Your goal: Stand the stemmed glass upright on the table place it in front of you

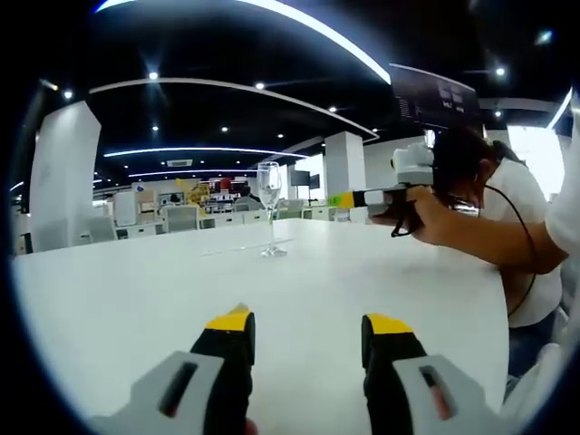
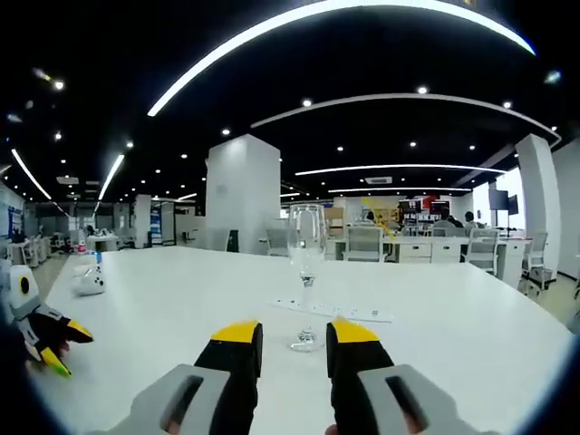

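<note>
A clear stemmed glass point(image 1: 270, 208) stands upright on the white table point(image 1: 127, 290), far out from my left gripper point(image 1: 308, 322), whose yellow-tipped jaws are open with nothing between them. In the right gripper view the glass point(image 2: 306, 272) stands just beyond my right gripper point(image 2: 294, 333), its foot showing in the gap between the open jaws, untouched. From the left gripper view the right gripper point(image 1: 343, 199) is level with the glass bowl and a little to its right, apart from it. The left gripper point(image 2: 53, 346) shows at the left edge of the right gripper view.
A person point(image 1: 507, 208) leans over the table's right side, holding the right gripper. A flat white strip point(image 2: 335, 311) lies behind the glass, and a small white object point(image 2: 91, 283) sits far left. Desks and chairs point(image 2: 362, 243) stand beyond the table.
</note>
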Action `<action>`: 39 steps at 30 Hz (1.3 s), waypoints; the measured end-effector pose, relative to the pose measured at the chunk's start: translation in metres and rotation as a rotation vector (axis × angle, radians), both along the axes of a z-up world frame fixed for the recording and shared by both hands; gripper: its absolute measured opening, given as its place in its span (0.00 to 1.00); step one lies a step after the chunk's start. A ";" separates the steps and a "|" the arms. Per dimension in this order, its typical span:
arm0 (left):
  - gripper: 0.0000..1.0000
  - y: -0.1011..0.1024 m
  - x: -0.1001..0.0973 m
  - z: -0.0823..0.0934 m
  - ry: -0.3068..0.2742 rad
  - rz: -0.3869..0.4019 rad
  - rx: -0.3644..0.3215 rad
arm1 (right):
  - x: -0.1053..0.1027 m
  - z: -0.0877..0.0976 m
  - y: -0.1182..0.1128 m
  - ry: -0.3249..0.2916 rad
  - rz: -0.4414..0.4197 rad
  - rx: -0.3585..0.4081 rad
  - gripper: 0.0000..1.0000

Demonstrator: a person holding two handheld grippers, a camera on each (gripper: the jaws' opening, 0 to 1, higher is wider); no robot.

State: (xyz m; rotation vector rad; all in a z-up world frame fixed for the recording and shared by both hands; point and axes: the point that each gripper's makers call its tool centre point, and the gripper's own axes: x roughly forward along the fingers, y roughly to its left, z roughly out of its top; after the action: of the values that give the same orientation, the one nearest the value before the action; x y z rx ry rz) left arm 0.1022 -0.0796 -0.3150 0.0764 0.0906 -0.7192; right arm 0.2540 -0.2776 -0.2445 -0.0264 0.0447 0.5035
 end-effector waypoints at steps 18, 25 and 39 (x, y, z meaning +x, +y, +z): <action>0.47 0.000 0.003 -0.003 0.004 0.003 0.015 | -0.041 -0.001 -0.013 -0.010 0.004 0.003 0.32; 0.47 0.000 0.004 -0.004 0.008 0.003 0.023 | -0.060 -0.005 -0.017 0.000 0.008 0.014 0.32; 0.47 -0.002 0.005 -0.006 0.014 0.001 0.039 | -0.071 -0.019 -0.022 0.024 0.001 0.017 0.32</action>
State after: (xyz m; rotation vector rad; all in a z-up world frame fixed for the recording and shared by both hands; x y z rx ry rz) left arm 0.1068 -0.0812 -0.3212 0.1080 0.1181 -0.7172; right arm 0.1832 -0.2998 -0.2634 -0.0035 0.0638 0.5056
